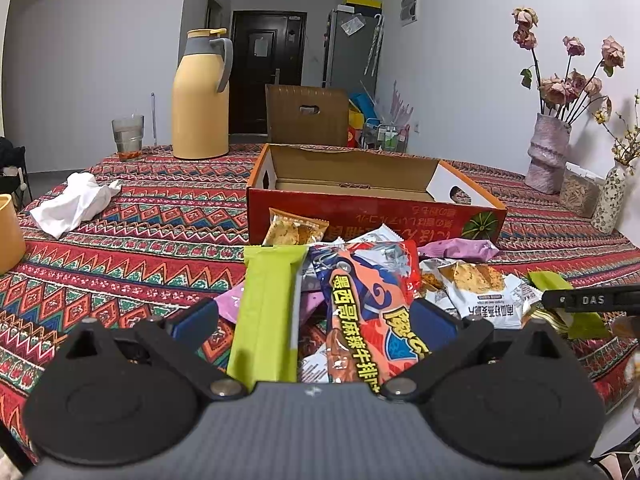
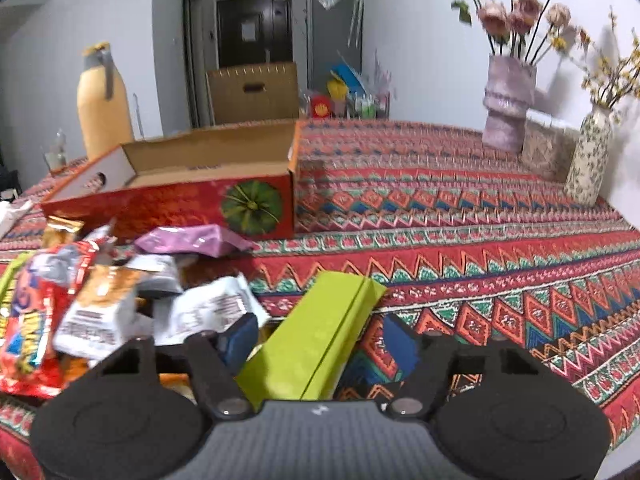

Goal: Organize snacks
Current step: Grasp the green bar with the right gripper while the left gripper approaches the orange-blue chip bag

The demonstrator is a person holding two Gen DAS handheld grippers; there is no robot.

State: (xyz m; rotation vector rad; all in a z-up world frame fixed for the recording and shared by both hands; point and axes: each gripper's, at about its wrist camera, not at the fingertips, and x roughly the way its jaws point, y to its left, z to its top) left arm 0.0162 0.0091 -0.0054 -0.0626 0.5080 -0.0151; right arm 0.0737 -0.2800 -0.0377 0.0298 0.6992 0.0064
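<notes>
On the patterned table, a green snack bar lay between the right tool's part-open pads, untouched, its long axis pointing ahead-right, the open box ahead-left. The left tool stood open astride the snack pile.

A lived-in home, apparently a small apartment: a bench under a patterned woven cloth, a yellow thermos jug, dried flowers in a vase, a dark entrance door and a grey refrigerator behind.
</notes>
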